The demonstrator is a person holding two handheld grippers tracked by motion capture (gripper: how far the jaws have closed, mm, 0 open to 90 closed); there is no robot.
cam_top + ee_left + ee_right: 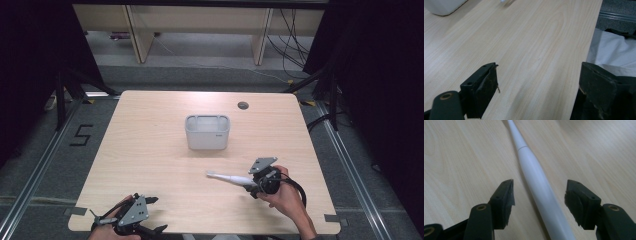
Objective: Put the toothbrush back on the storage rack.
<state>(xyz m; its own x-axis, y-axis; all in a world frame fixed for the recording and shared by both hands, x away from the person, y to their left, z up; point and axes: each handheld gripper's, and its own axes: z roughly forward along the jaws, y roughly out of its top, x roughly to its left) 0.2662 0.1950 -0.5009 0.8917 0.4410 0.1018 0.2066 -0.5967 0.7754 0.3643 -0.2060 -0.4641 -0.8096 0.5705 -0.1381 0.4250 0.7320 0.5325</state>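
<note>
The white electric toothbrush (536, 182) lay on the table (150, 150) at the near right, its handle between the right gripper (539, 202) jaws, which stood apart without touching it (a gap showed on both sides). A good grip likely needed them centred before closing. The left gripper (536, 85) rested open at the near left
</note>
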